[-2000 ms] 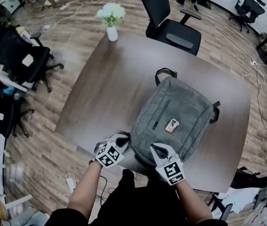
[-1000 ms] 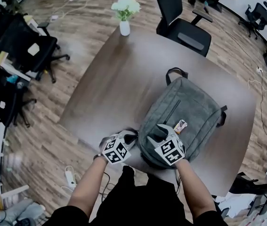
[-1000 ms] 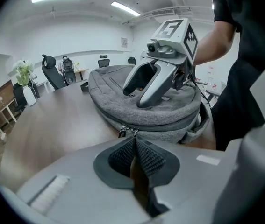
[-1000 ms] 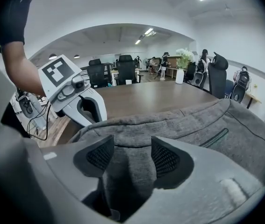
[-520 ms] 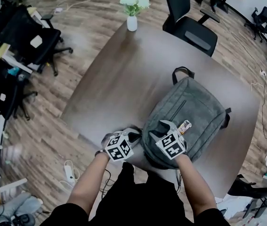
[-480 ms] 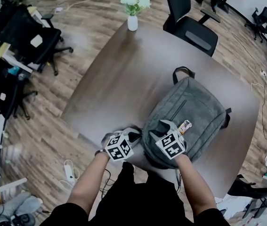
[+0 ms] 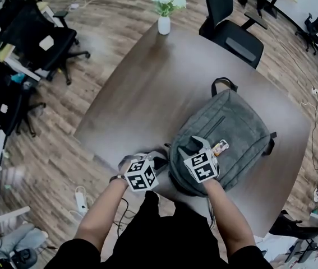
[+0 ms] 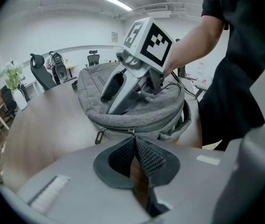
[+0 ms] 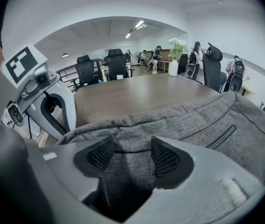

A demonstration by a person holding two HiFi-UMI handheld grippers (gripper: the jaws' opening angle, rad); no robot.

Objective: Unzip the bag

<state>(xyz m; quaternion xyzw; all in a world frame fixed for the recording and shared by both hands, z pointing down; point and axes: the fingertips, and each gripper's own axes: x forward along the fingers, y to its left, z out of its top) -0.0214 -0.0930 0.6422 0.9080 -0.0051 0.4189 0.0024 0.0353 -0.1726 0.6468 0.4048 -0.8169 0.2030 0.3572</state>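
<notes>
Grey backpack (image 7: 234, 125) lies flat on a dark wooden table (image 7: 147, 94), toward the table's 4 o'clock part, with its carry handle (image 7: 224, 84) at the pack's 12 o'clock. The left gripper (image 7: 160, 162) is at the pack's 8 o'clock edge. Its jaws are pressed together on a zipper pull (image 8: 132, 132) at the seam. A second pull tab (image 8: 99, 135) hangs loose just to the 9 o'clock side in the left gripper view. The right gripper (image 7: 191, 145) sits on top of the pack's near end. Its jaws have just been closing and stand wide on a fold of the grey fabric, with a pad against the fold on each side. A small tag (image 7: 221, 147) lies on the pack at 3 o'clock of the right gripper. A vase of white flowers (image 7: 165, 17) stands at the table's 12 o'clock corner. An office chair (image 7: 234, 32) is at 1 o'clock.
</notes>
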